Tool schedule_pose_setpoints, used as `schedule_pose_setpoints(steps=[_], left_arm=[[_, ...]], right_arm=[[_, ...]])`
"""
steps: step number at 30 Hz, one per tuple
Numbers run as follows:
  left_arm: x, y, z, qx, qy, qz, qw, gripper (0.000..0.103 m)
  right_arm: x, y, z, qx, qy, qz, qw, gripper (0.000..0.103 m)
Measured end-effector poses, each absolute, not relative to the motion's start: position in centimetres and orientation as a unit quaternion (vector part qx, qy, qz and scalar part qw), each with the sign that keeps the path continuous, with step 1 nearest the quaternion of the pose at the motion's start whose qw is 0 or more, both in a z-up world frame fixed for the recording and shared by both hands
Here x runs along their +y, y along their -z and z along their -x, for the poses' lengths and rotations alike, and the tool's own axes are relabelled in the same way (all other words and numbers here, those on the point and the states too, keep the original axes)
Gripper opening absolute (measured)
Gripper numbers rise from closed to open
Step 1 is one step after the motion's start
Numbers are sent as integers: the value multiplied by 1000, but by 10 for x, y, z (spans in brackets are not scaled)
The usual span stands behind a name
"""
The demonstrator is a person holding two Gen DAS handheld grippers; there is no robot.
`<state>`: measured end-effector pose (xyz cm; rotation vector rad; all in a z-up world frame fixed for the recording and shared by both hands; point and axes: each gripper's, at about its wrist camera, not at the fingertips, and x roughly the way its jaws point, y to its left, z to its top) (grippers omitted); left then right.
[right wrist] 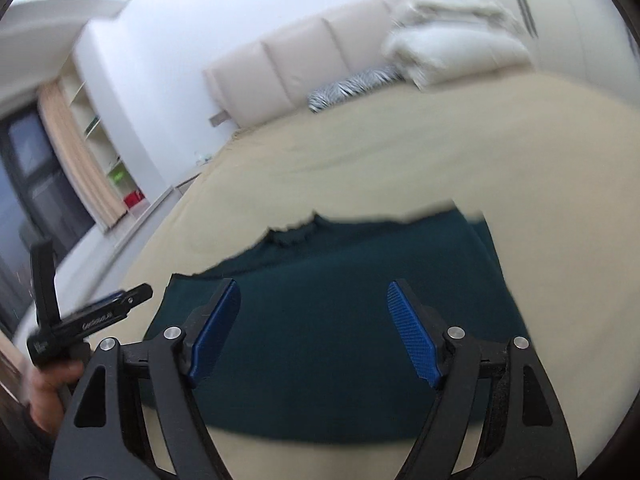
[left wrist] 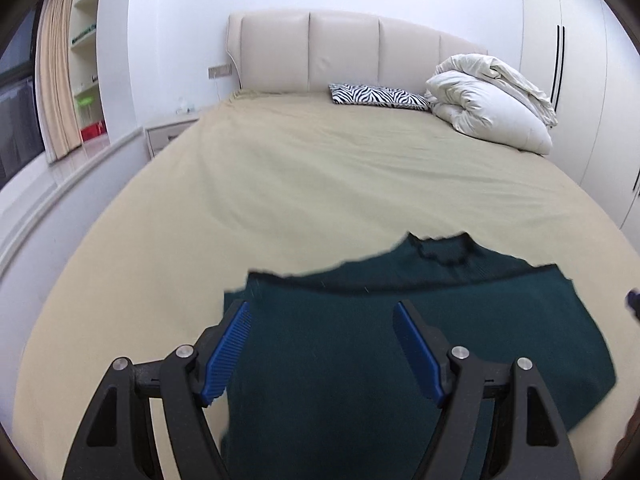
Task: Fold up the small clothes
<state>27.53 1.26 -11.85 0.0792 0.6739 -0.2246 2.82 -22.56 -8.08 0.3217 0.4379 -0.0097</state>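
A dark green knit sweater (left wrist: 340,344) lies flat on the beige bed sheet (left wrist: 280,184), its frilled collar (left wrist: 444,252) toward the headboard. It also shows in the right wrist view (right wrist: 328,320). My left gripper (left wrist: 322,312) is open and empty, hovering over the sweater's near part. My right gripper (right wrist: 314,292) is open and empty above the sweater too. The left gripper shows at the left edge of the right wrist view (right wrist: 100,312), held in a hand. The right wrist view is motion-blurred.
A zebra-print cushion (left wrist: 380,96) and a rolled white duvet (left wrist: 492,100) lie by the padded headboard (left wrist: 344,52). A nightstand (left wrist: 168,136), shelves and a curtain (left wrist: 56,80) are left of the bed. Wardrobe doors (left wrist: 568,60) stand to the right.
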Motion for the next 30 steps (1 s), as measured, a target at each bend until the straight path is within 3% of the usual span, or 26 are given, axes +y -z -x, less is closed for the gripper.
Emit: schedule_pose_setpoints(steps=[2, 5, 9, 14, 23, 25, 26, 27, 30], left_arm=[[13, 126, -294, 330, 114, -41, 936, 76], [14, 153, -321, 358, 108, -45, 926, 76], [30, 202, -339, 404, 98, -15, 909, 82], [46, 202, -344, 401, 121, 32, 908, 87], [44, 203, -350, 404, 145, 34, 902, 101], [43, 203, -350, 405, 146, 33, 902, 102], [42, 204, -350, 405, 145, 31, 902, 102], [42, 204, -351, 404, 144, 29, 903, 102], [40, 206, -351, 404, 143, 27, 903, 102]], right_arm=[[-211, 69, -46, 205, -19, -123, 971, 99], [-191, 58, -75, 192, -83, -117, 971, 99], [-187, 86, -140, 279, -131, -207, 929, 99], [-211, 160, -205, 373, -145, -359, 843, 99], [-326, 190, -194, 301, -96, -466, 826, 96], [-360, 199, -185, 285, -87, -491, 818, 90], [-374, 202, -180, 282, -89, -502, 813, 81], [-386, 202, -176, 279, -85, -506, 811, 78], [-410, 198, -164, 275, -57, -501, 819, 78]])
